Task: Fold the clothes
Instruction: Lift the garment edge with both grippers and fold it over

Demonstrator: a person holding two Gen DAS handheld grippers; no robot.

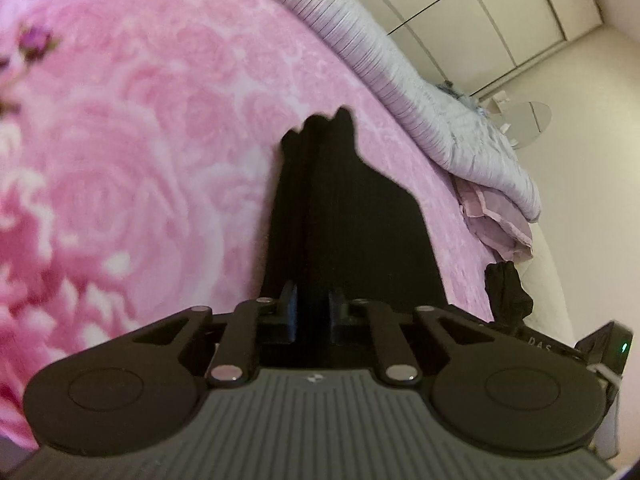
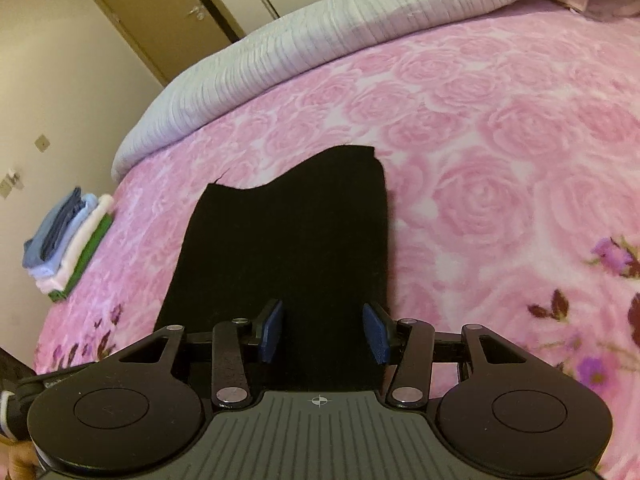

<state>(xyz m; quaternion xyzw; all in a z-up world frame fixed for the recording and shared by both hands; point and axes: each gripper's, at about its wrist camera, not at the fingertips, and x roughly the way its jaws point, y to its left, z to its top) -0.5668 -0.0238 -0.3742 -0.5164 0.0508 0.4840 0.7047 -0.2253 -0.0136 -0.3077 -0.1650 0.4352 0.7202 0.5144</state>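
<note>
A black garment (image 2: 288, 240) lies flat on the pink rose-print bedspread (image 2: 500, 140), folded into a long strip. My right gripper (image 2: 323, 332) is open, its blue pads (image 2: 272, 330) either side of the garment's near end, just above it. In the left wrist view my left gripper (image 1: 313, 312) is shut on the black garment (image 1: 344, 208), which runs forward from the jaws across the bedspread (image 1: 140, 140). A second small black cloth piece (image 1: 506, 292) hangs at the bed's right edge.
A grey ribbed quilt (image 2: 320, 40) is rolled along the bed's far side, also in the left wrist view (image 1: 400, 80). A stack of folded clothes (image 2: 68, 236) sits at the bed's left corner. A pink pillowcase (image 1: 496, 220), a door (image 2: 160, 12) and wardrobes (image 1: 500, 12) lie beyond.
</note>
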